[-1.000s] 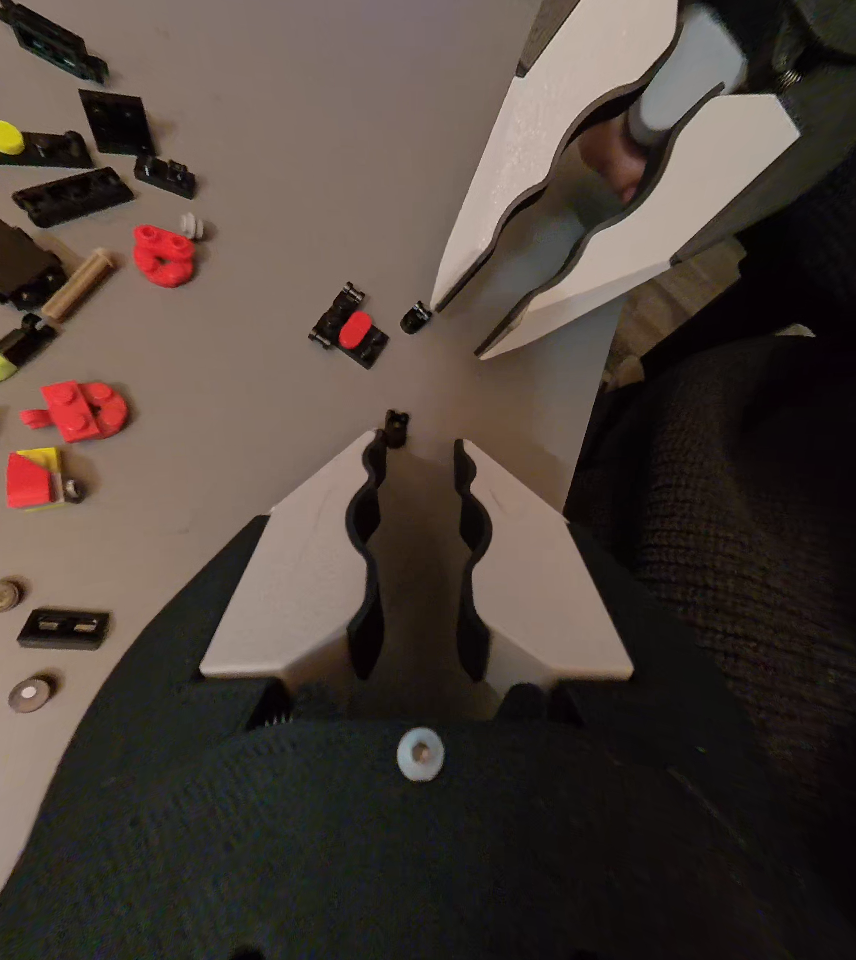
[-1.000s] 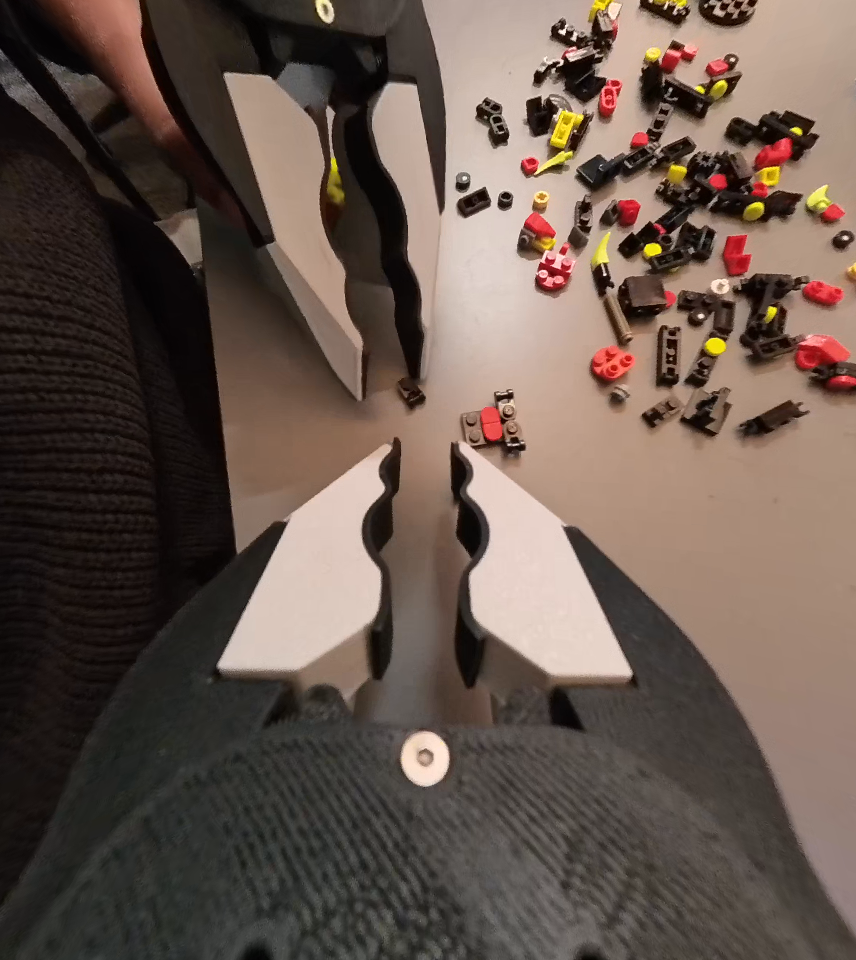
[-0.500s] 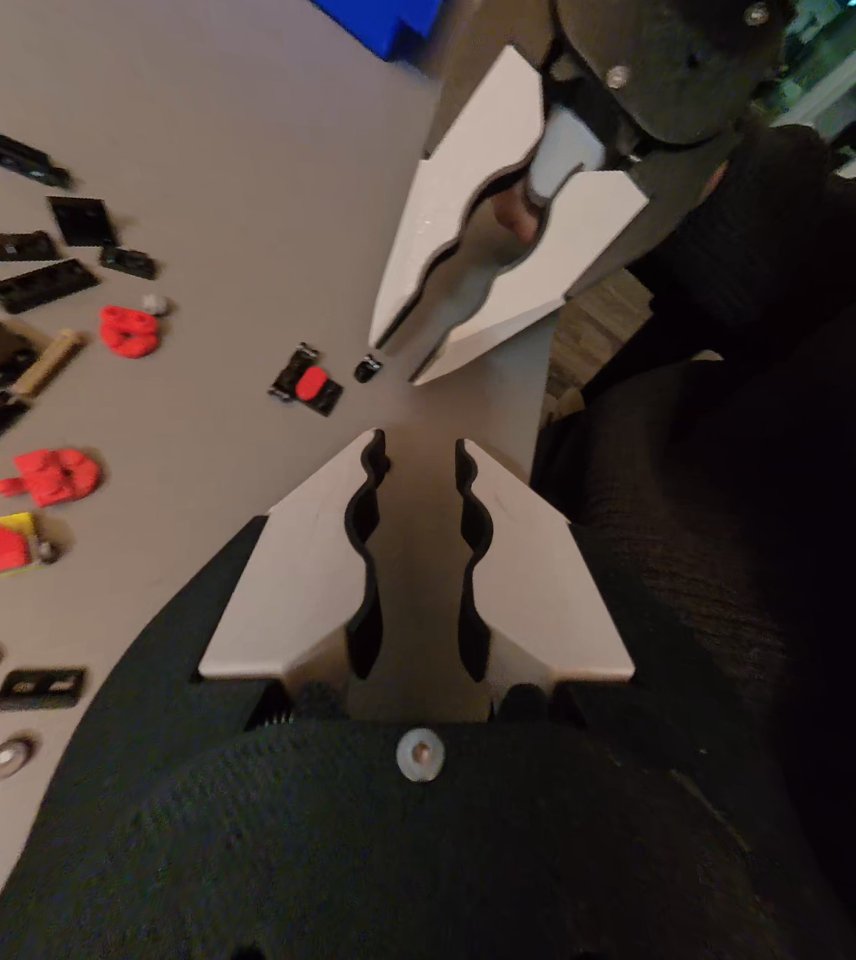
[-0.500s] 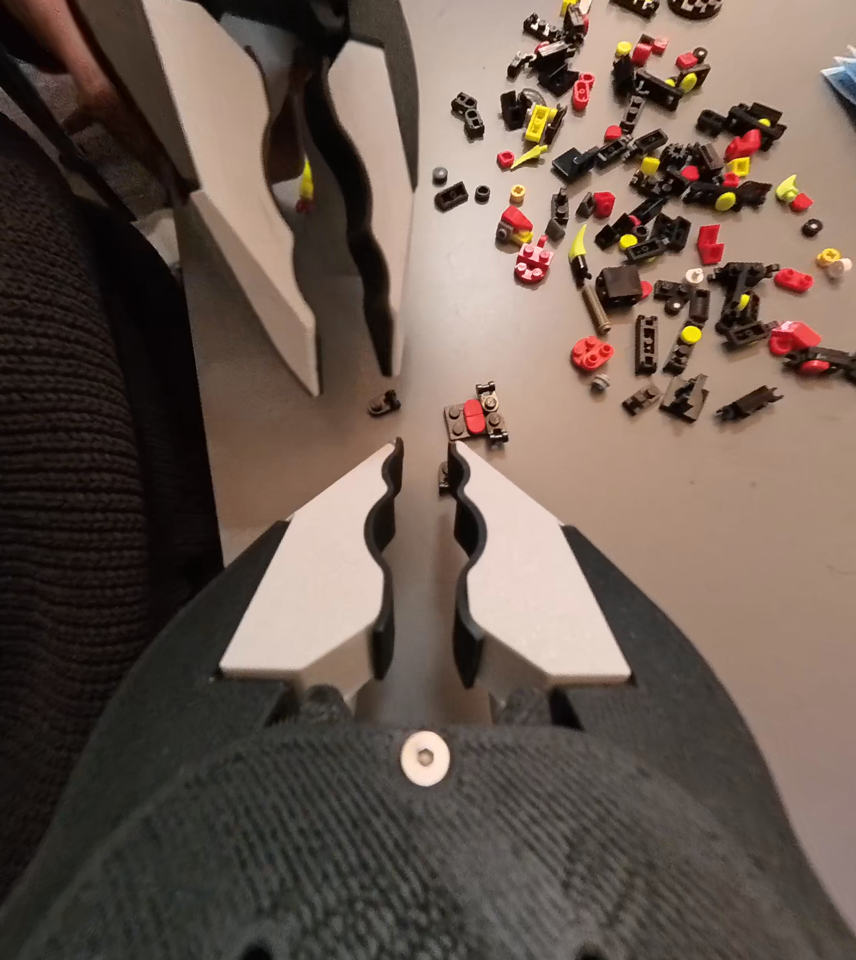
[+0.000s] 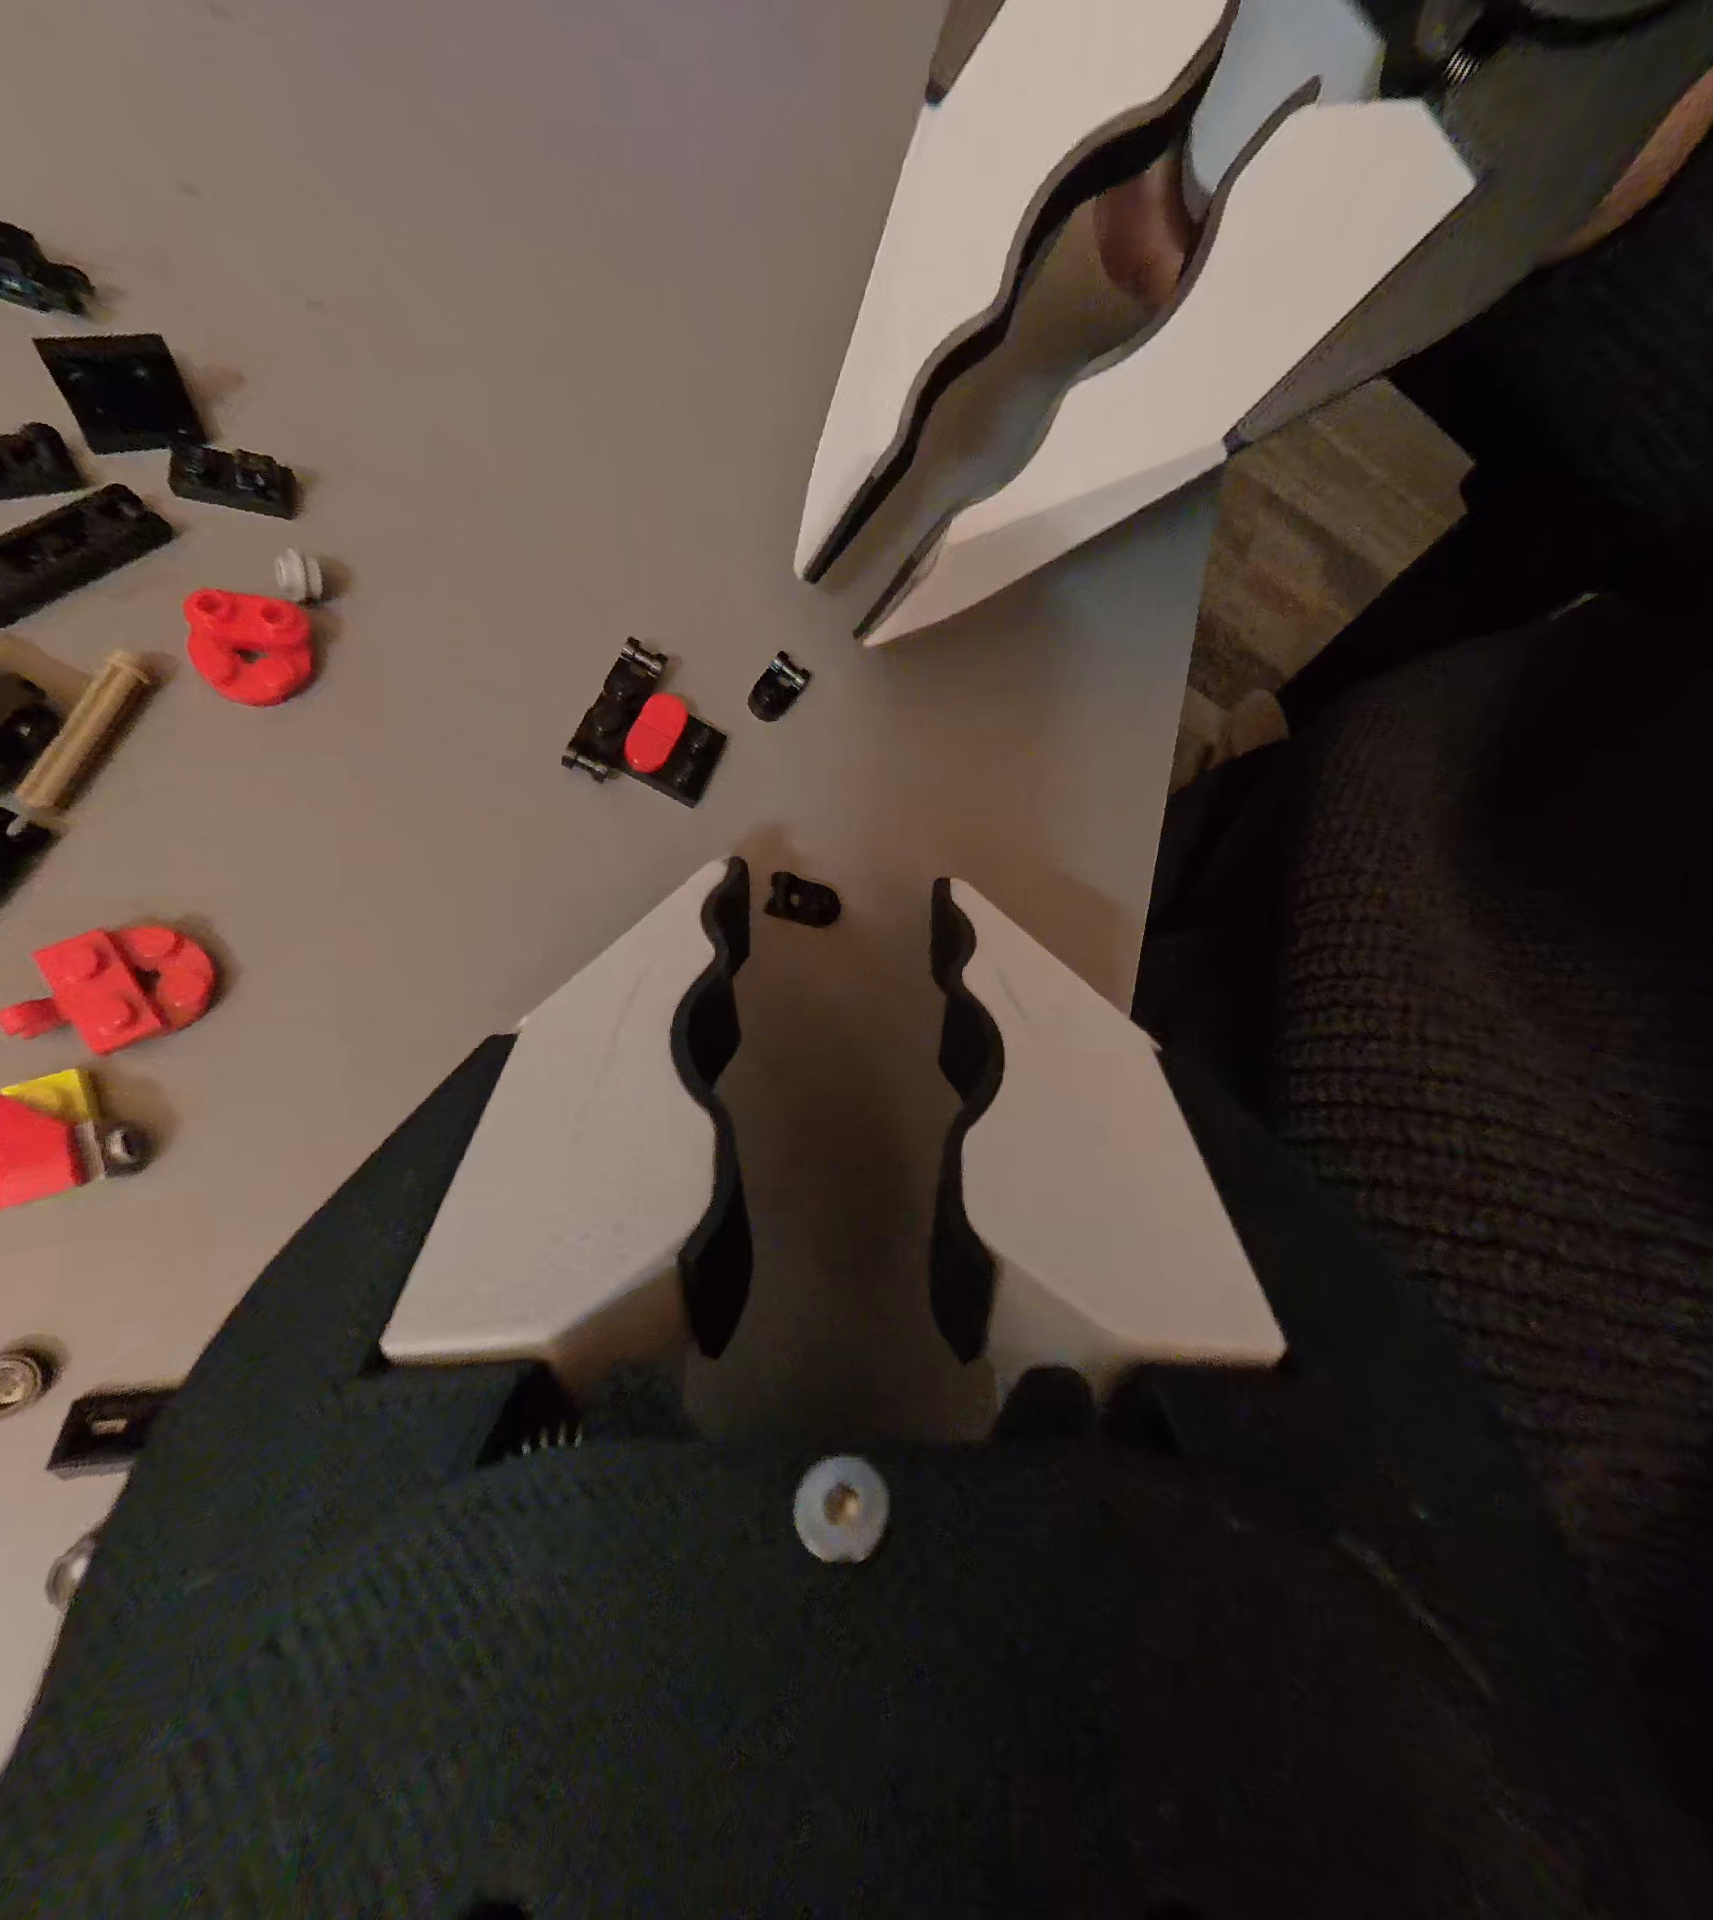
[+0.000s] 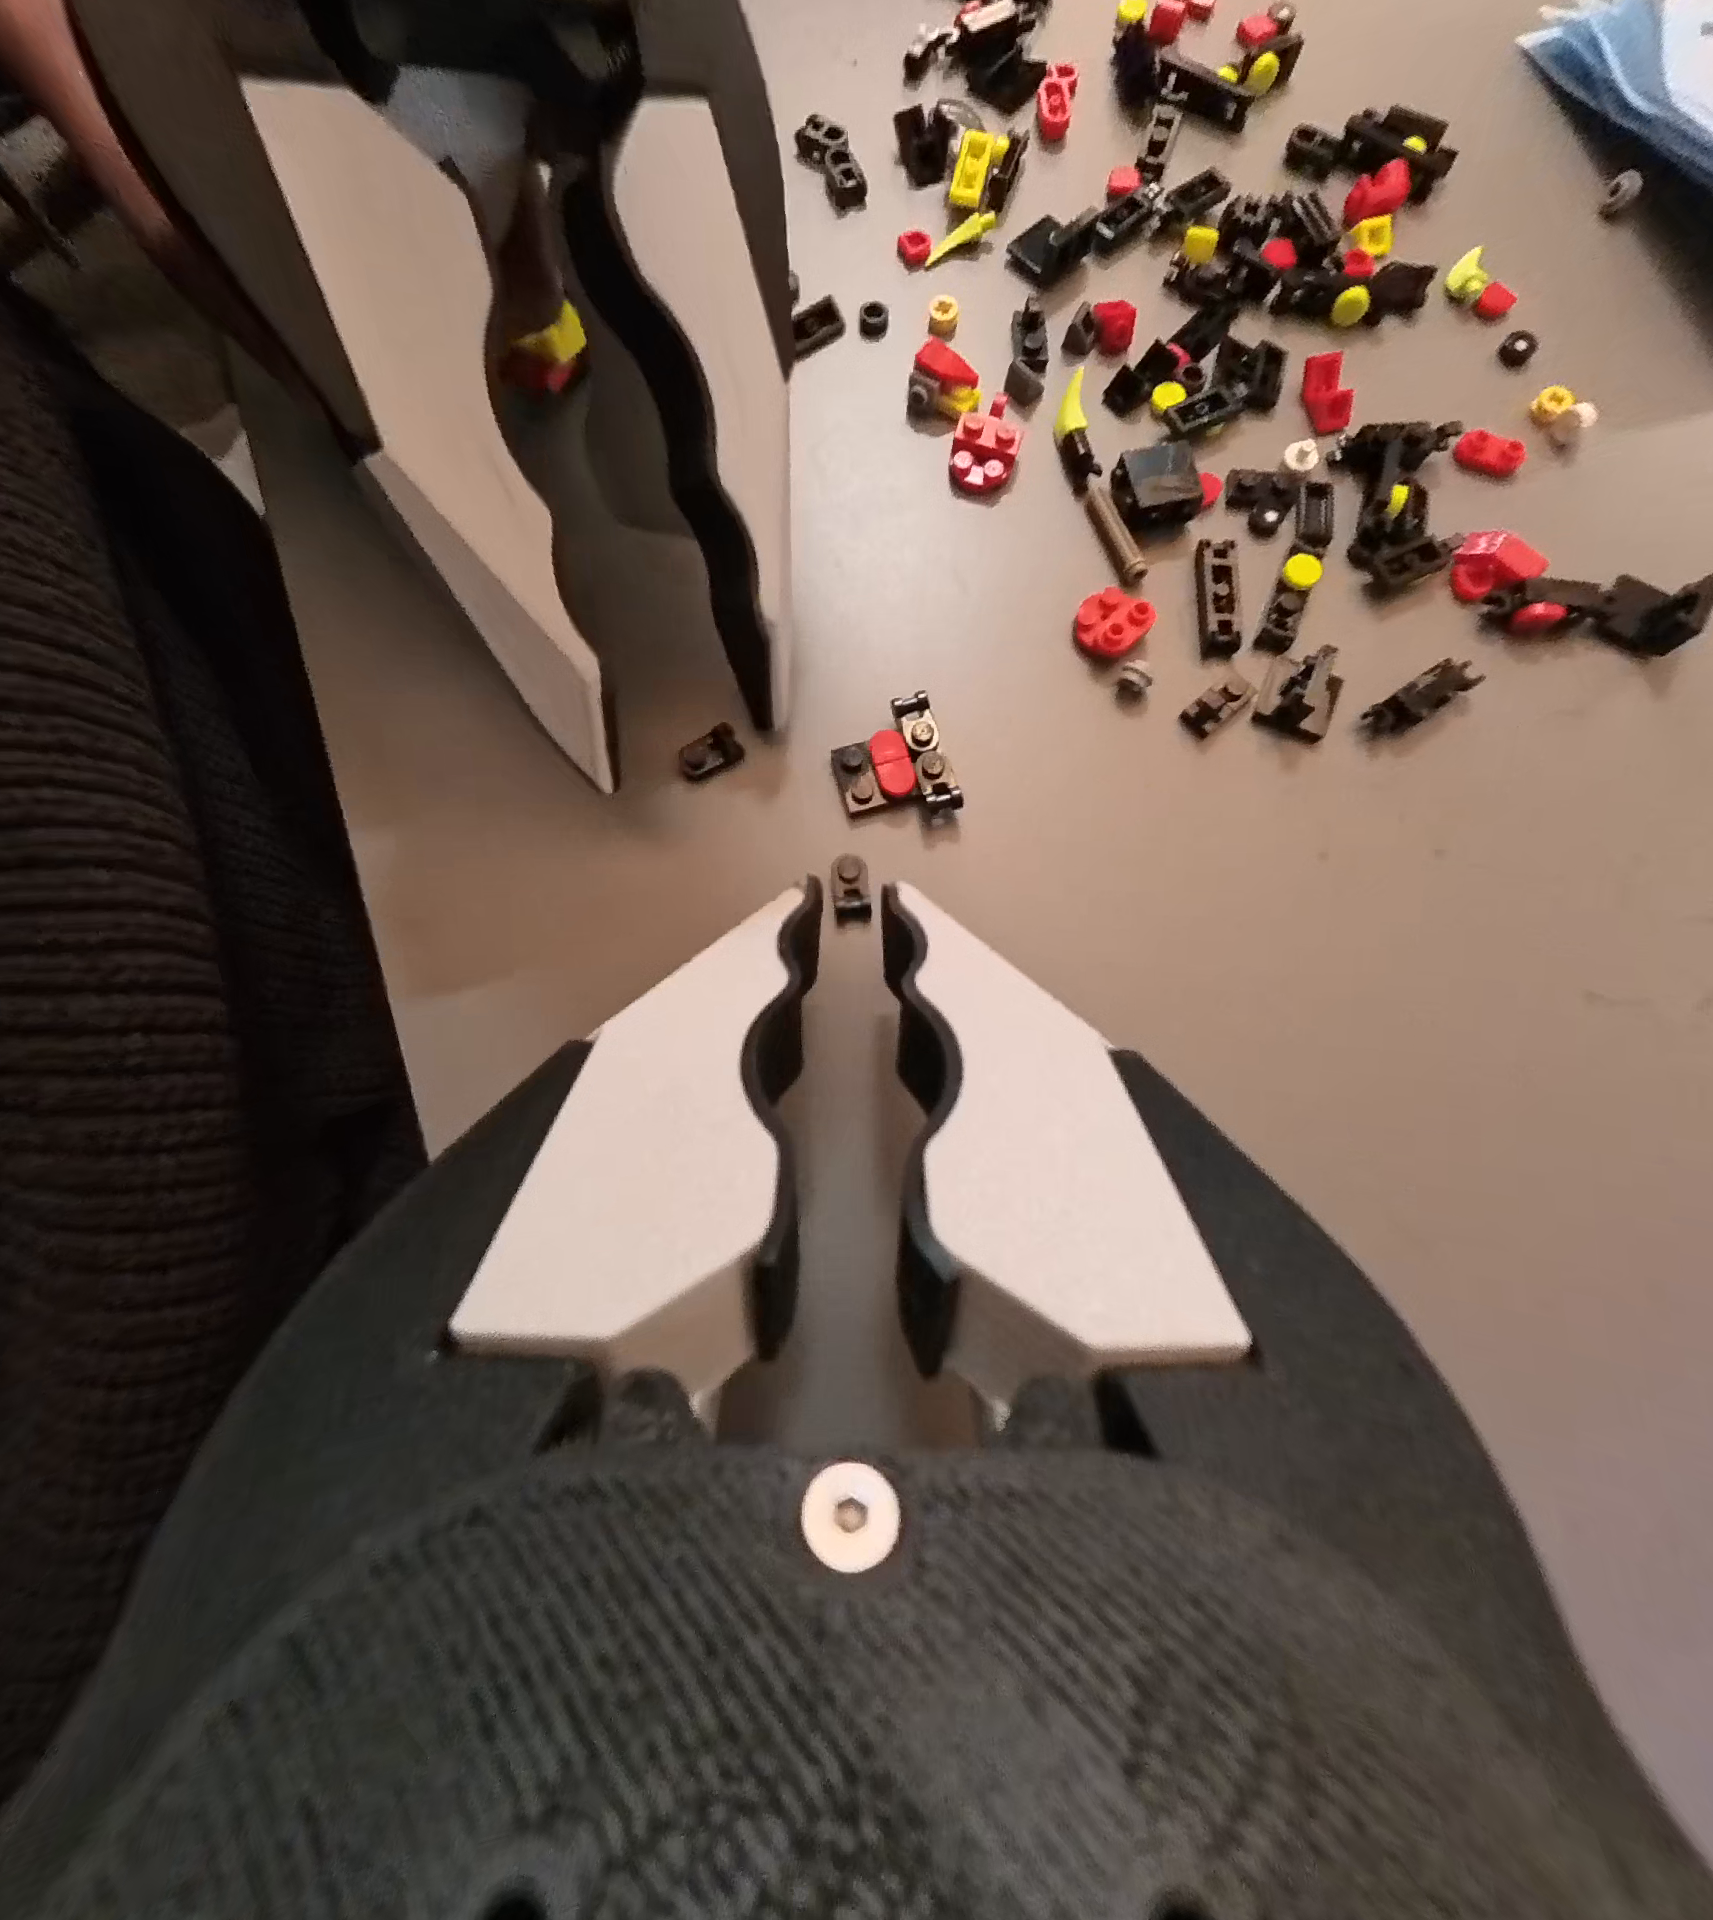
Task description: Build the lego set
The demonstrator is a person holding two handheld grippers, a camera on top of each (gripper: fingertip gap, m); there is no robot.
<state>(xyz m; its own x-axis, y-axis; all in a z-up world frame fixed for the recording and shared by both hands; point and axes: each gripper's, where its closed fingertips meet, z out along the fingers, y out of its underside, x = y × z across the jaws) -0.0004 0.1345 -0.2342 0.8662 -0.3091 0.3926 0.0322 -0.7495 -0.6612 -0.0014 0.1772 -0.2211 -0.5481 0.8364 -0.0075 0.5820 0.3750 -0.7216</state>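
**Black pieces loose at both my fingertips**

My left gripper [image 5: 836,883] is spread wide. One small black piece [image 5: 802,899] lies untouched on the grey table [image 5: 519,260] between its tips. My right gripper [image 6: 849,891] stands narrowly parted around a second black piece [image 6: 849,878], pads not pressing. Both pieces lie near the table edge, so an off-centre squeeze could flick either one over it.

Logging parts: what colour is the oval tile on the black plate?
Red oval tile, clearest in the left wrist view.

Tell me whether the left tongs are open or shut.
Open. The left tongs stand spread, grey table visible between the tips; a small black piece lies loose there, clear of both pads.
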